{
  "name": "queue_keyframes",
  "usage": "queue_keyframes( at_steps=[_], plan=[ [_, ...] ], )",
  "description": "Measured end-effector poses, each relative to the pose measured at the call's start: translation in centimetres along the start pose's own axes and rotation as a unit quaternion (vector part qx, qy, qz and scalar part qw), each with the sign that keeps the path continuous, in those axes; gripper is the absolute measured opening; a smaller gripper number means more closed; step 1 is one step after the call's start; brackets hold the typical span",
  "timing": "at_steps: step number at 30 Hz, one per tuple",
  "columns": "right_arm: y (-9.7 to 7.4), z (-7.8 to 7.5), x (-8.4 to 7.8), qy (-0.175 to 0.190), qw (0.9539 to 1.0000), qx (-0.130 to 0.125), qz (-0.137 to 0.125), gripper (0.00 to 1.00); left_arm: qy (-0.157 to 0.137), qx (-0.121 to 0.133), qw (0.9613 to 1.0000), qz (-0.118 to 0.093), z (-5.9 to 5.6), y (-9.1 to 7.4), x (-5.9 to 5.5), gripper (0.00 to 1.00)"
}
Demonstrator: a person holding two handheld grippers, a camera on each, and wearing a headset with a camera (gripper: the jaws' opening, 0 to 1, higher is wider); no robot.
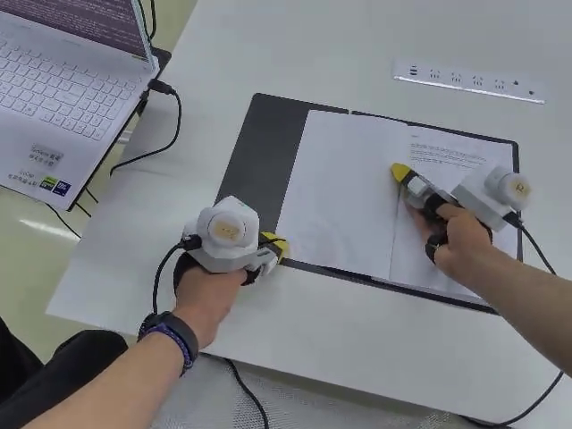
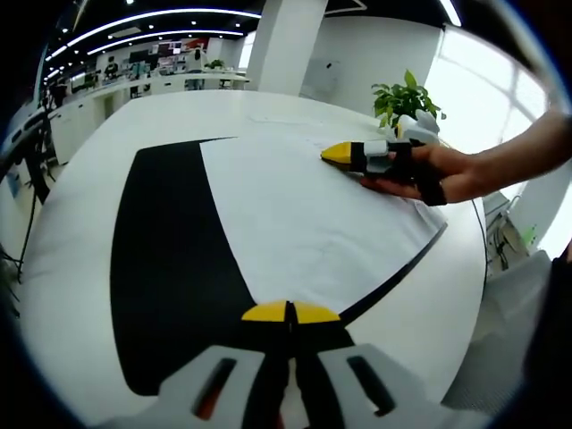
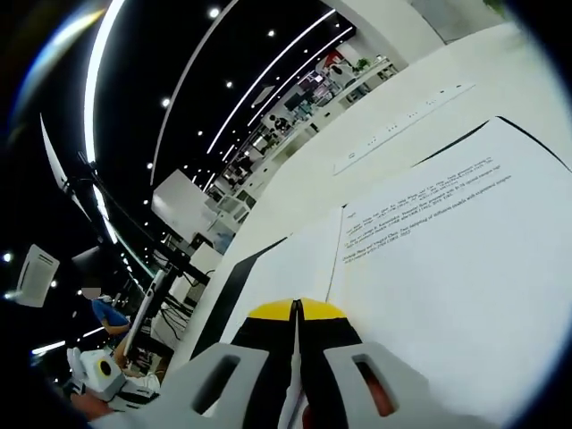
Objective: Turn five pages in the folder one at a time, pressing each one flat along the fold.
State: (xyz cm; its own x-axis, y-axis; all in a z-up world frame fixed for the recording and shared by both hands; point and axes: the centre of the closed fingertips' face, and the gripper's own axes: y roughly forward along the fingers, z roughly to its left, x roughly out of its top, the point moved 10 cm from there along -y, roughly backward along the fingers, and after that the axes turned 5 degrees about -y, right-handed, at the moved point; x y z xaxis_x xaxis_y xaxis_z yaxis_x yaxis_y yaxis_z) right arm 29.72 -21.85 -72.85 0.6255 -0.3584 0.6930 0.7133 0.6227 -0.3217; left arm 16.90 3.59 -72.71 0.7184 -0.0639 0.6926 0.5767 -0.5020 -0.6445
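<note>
The folder [image 1: 257, 152] lies open on the white surface [image 1: 357, 340]. The left gripper [image 1: 275, 246] has its jaws closed on nothing, with the tips at the folder's near edge. The right gripper [image 1: 399, 172], jaws also closed and empty, rests its tips on the page [image 1: 340, 188] at the fold.

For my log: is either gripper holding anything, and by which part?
Nothing is held. Both shut: left gripper at the folder edge, right gripper at the fold.
</note>
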Motion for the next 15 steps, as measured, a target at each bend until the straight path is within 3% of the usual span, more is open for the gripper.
queue_keyframes(
  at_steps=[9,15],
  plan=[
    [-2.2,0.9,-1.4,0.003,1.0000,0.001,0.001,0.00,-0.006,-0.002,1.0000,-0.001,0.1,0.1,-0.1,0.00],
    [-3.4,1.5,-2.3,-0.002,0.9998,0.006,0.016,0.00,-0.010,-0.001,0.9999,-0.003,0.1,0.1,-0.1,0.00]
  ],
)
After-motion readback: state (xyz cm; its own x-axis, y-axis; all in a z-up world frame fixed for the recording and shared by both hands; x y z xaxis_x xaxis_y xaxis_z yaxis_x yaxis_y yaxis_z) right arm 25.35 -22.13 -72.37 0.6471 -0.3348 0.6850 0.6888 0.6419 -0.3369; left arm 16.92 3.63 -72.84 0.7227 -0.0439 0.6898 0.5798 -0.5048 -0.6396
